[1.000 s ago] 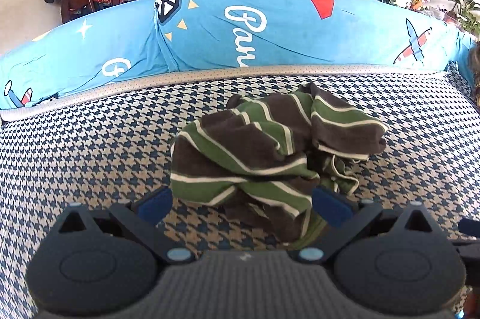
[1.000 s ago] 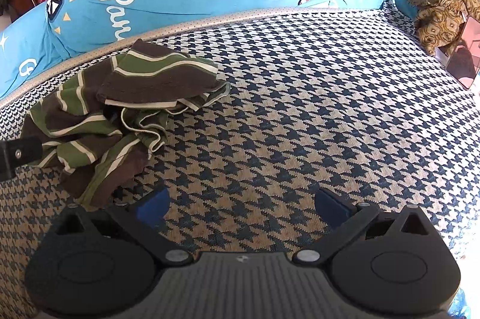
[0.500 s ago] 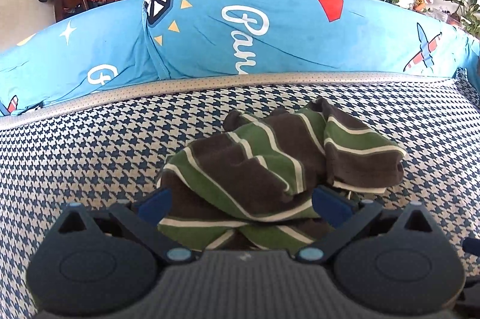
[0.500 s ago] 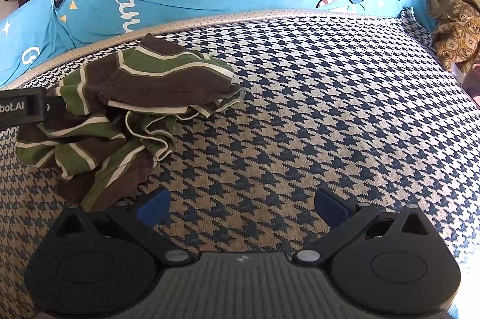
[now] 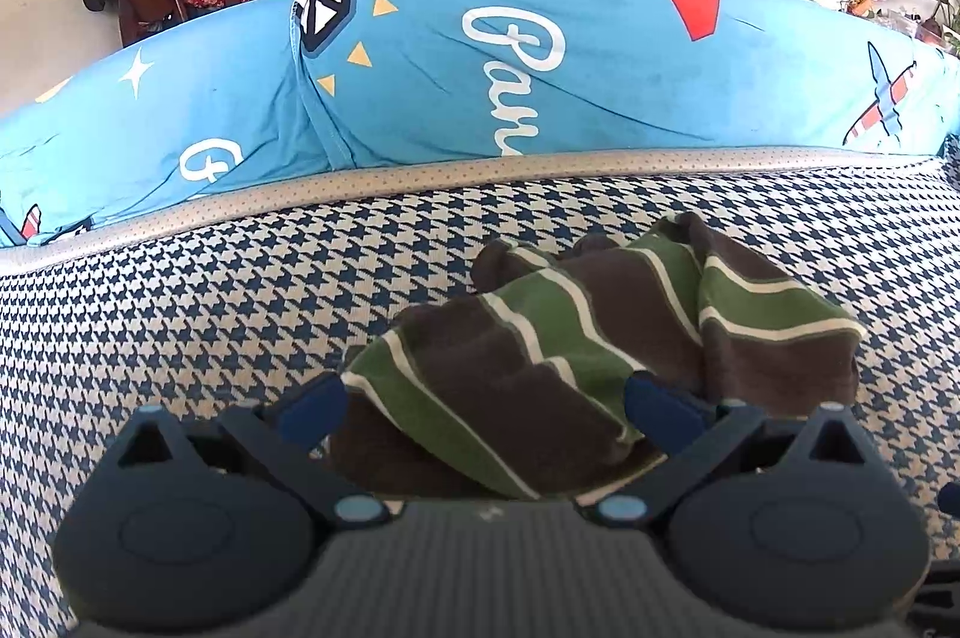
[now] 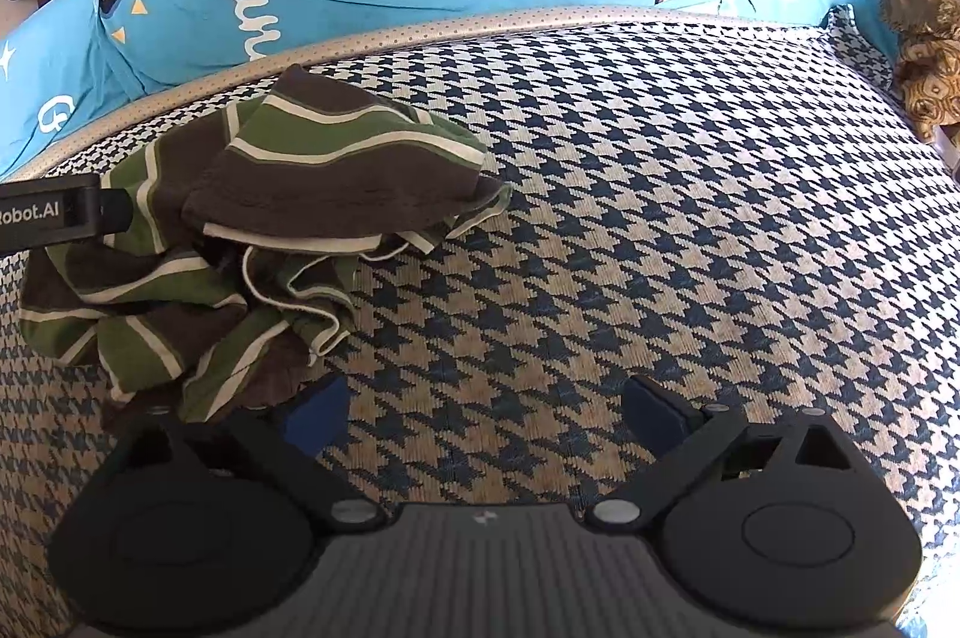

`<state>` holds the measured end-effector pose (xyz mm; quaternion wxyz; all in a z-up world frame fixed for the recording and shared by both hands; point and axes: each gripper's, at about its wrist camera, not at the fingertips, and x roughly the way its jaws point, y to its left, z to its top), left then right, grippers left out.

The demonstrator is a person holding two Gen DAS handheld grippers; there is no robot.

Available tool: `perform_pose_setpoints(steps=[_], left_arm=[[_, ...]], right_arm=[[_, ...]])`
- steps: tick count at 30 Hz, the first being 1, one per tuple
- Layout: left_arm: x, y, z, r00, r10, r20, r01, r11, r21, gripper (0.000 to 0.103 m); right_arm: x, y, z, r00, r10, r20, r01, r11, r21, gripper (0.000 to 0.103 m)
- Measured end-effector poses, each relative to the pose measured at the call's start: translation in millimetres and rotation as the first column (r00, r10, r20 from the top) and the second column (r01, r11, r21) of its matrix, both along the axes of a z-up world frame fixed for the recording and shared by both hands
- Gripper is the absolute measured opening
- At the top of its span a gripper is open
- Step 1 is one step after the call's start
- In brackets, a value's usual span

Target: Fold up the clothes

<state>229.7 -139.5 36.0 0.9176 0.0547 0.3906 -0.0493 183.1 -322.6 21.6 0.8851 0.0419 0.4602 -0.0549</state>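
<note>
Striped shirt [image 6: 252, 230] lies in a crumpled heap on the sofa [image 6: 660, 218], no neat fold visible, so folding is left. Left gripper [image 5: 483, 407] spread wide, straddling the heap's near edge. Right gripper [image 6: 483, 407] spread too, over bare cushion beside it.

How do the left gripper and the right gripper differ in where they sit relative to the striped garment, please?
The left gripper has the crumpled striped garment lying between its fingers, while the right gripper has only bare houndstooth cover between its own. The left gripper faces the garment squarely; the right gripper sits off to the garment's side. Both are open.
</note>
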Motion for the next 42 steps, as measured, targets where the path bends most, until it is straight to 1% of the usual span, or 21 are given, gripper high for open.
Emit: perform_pose_setpoints(steps=[4,6,7,9,11,13,17,20,22,24,26,31,35,37,39,40,42], left_arm=[[5.8,3.2,-6.0,1.000,0.006,-0.013,-0.006,1.000,0.011,0.103],[8.0,5.2,-9.4,1.000,0.008,-0.025,-0.008,1.000,0.013,0.103],[9.0,6.2,-11.0,0.999,0.009,-0.032,-0.008,1.000,0.012,0.103],[10.0,8.6,-13.0,0.999,0.012,-0.041,-0.012,1.000,0.009,0.103],[10.9,10.7,-13.9,0.999,0.016,-0.047,-0.016,1.000,0.006,0.103],[11.7,12.8,-15.8,0.998,0.022,-0.055,-0.022,1.000,0.005,0.103],[13.6,18.1,-19.9,0.996,0.045,-0.082,-0.045,0.999,0.001,0.103],[13.1,21.6,-21.3,0.995,0.056,-0.086,-0.056,0.998,0.009,0.103],[13.2,24.1,-22.5,0.994,0.066,-0.088,-0.064,0.998,0.017,0.103],[13.6,27.0,-24.3,0.993,0.076,-0.094,-0.074,0.997,0.023,0.103],[14.1,29.8,-26.2,0.991,0.086,-0.103,-0.084,0.996,0.022,0.103],[11.6,32.6,-25.7,0.989,0.103,-0.103,-0.103,0.995,0.009,0.103],[5.8,35.1,-14.0,0.992,0.110,-0.062,-0.111,0.994,-0.020,0.103],[4.4,37.3,-9.7,0.992,0.118,-0.045,-0.119,0.993,-0.025,0.103],[4.0,39.4,-6.8,0.992,0.126,-0.030,-0.127,0.992,-0.023,0.103],[3.8,40.5,-5.3,0.991,0.130,-0.023,-0.131,0.991,-0.022,0.103],[3.4,42.6,-2.5,0.990,0.138,-0.009,-0.138,0.990,-0.020,0.103]], right_arm=[[11.8,3.5,-1.8,0.999,0.043,0.013,-0.043,0.999,-0.025,0.091],[18.3,3.8,-1.4,0.998,0.064,0.029,-0.063,0.998,-0.032,0.083],[21.6,3.1,-1.0,0.997,0.073,0.039,-0.072,0.997,-0.030,0.081],[27.6,-2.4,0.1,0.995,0.078,0.056,-0.079,0.997,0.011,0.073],[32.9,-8.1,1.6,0.994,0.079,0.073,-0.083,0.995,0.057,0.069],[36.3,-12.2,3.3,0.994,0.069,0.088,-0.076,0.994,0.081,0.066],[40.6,-20.7,7.5,0.992,0.045,0.120,-0.065,0.984,0.165,0.066],[43.5,-21.1,11.2,0.989,0.043,0.141,-0.072,0.976,0.208,0.066],[45.2,-20.1,13.3,0.988,0.043,0.151,-0.076,0.974,0.215,0.068],[46.1,-20.3,15.0,0.986,0.038,0.163,-0.075,0.972,0.223,0.075],[45.1,-20.7,16.3,0.984,0.028,0.177,-0.070,0.970,0.233,0.078],[48.8,-13.6,13.5,0.983,0.042,0.176,-0.084,0.967,0.239,0.079],[49.4,-1.4,13.2,0.973,0.067,0.219,-0.114,0.971,0.210,0.079],[49.7,5.6,13.0,0.967,0.084,0.242,-0.132,0.972,0.192,0.074],[51.2,11.7,11.5,0.966,0.097,0.238,-0.147,0.969,0.199,0.066],[52.0,14.7,10.7,0.966,0.104,0.237,-0.154,0.967,0.202,0.065],[53.5,20.8,9.2,0.965,0.118,0.233,-0.168,0.963,0.209,0.058]])
